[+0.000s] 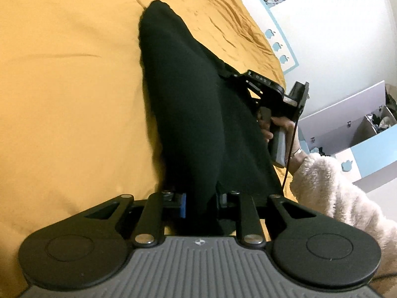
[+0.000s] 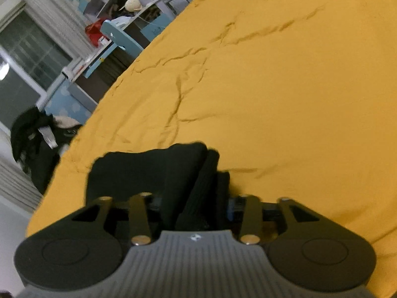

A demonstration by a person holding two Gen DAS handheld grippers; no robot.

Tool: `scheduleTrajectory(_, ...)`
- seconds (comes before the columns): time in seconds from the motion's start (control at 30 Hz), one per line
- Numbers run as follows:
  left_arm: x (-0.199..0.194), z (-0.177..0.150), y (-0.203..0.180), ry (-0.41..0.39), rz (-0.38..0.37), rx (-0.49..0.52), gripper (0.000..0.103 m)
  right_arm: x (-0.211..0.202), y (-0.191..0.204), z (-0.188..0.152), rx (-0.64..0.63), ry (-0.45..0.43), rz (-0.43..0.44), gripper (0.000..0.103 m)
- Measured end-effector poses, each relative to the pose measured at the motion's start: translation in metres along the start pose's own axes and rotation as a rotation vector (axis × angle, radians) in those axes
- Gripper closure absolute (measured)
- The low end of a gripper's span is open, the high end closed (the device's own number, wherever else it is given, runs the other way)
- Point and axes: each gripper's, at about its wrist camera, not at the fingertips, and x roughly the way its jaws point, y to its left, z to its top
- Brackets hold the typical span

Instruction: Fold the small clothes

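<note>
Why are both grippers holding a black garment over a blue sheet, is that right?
Not quite: the sheet is yellow, not blue, as the left wrist view shows. The black garment does run between the left gripper and the right gripper.

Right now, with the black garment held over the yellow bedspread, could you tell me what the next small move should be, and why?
Probably lower the black garment onto the yellow bedspread and let it settle flat. The left gripper grips one end, fabric bunches between the right gripper's fingers, and the cloth hangs between them, so no fold can be set yet.
</note>
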Motion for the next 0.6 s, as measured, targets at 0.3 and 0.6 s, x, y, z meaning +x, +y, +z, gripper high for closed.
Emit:
scheduleTrajectory(0.3, -0.057, 0.001, -0.039, -0.157, 0.123, -0.020, 0.074, -0.136, 0.020, -0.032, -0.132, -0.208, 0.130, 0.049)
scheduleTrajectory(0.6, -0.025, 0.002, -0.065, -0.125, 0.044, 0.099, 0.074, -0.217, 0.052, -0.164, -0.231, -0.118, 0.121, 0.049)
